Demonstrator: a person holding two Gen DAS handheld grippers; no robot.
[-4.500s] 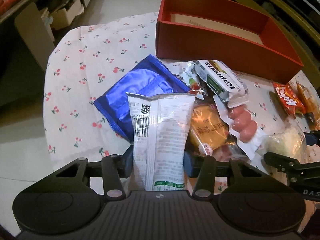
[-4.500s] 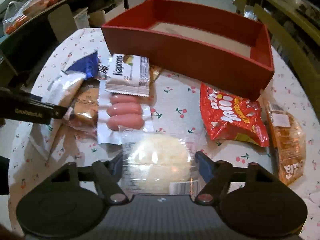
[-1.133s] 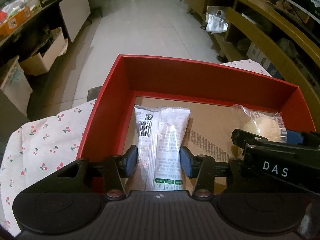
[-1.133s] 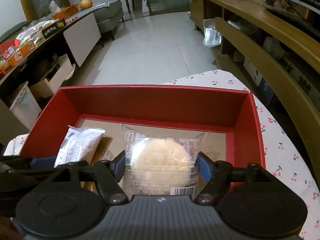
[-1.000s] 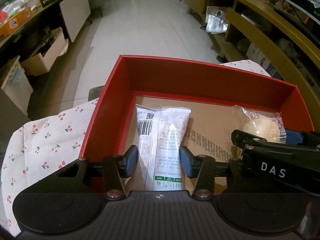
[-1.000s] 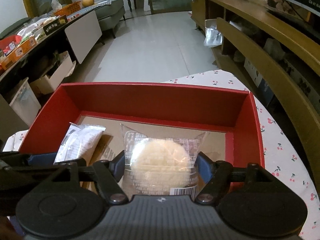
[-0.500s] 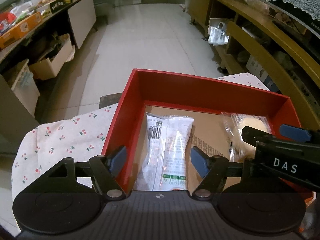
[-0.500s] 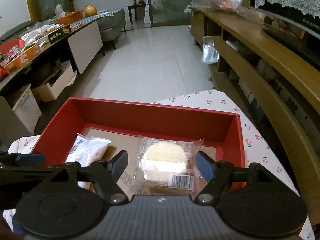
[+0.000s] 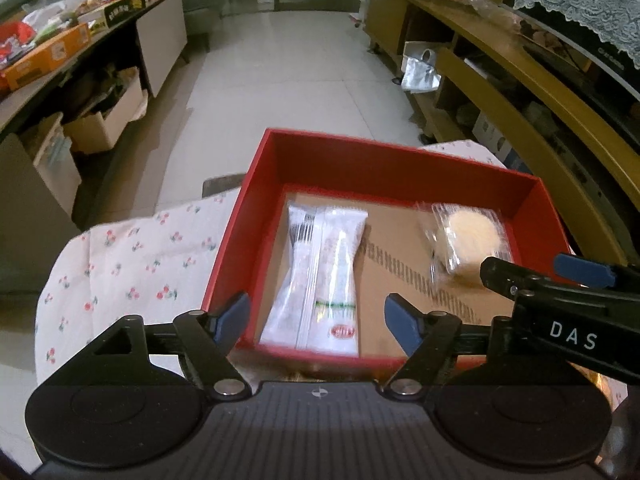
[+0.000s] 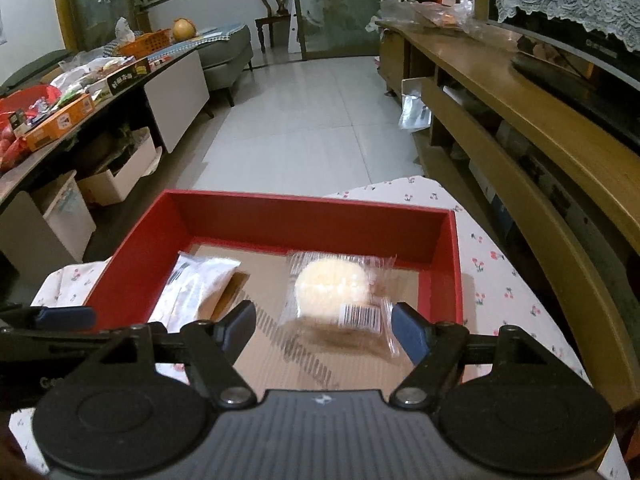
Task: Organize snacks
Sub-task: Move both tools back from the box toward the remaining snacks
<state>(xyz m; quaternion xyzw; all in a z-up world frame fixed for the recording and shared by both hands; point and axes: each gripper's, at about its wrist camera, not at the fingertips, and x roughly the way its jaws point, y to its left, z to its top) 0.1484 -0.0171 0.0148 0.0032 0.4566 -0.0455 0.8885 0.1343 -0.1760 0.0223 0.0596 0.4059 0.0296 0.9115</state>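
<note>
A red box [image 9: 372, 160] with a cardboard floor stands on the cherry-print tablecloth [image 9: 132, 256]. A long white snack packet [image 9: 320, 280] lies inside at its left. A clear-wrapped round pale cake [image 9: 468, 240] lies inside at its right. My left gripper [image 9: 318, 316] is open and empty above the box's near wall, behind the white packet. My right gripper [image 10: 324, 328] is open and empty above the box [image 10: 308, 216], just behind the cake [image 10: 332, 290]. The white packet also shows in the right wrist view [image 10: 196, 288]. The right gripper's fingers [image 9: 520, 280] show at the right of the left wrist view.
A wooden shelf unit [image 10: 520, 120] runs along the right. A low dark table with boxes and snacks [image 10: 80, 92] stands at the left. Tiled floor [image 10: 304, 120] lies beyond the box. The table edge drops off just past the box.
Both grippers carried their snacks from the pile into the red box, opened and let them go, then pulled back and up. The white packet and the cake now lie on the box floor.
</note>
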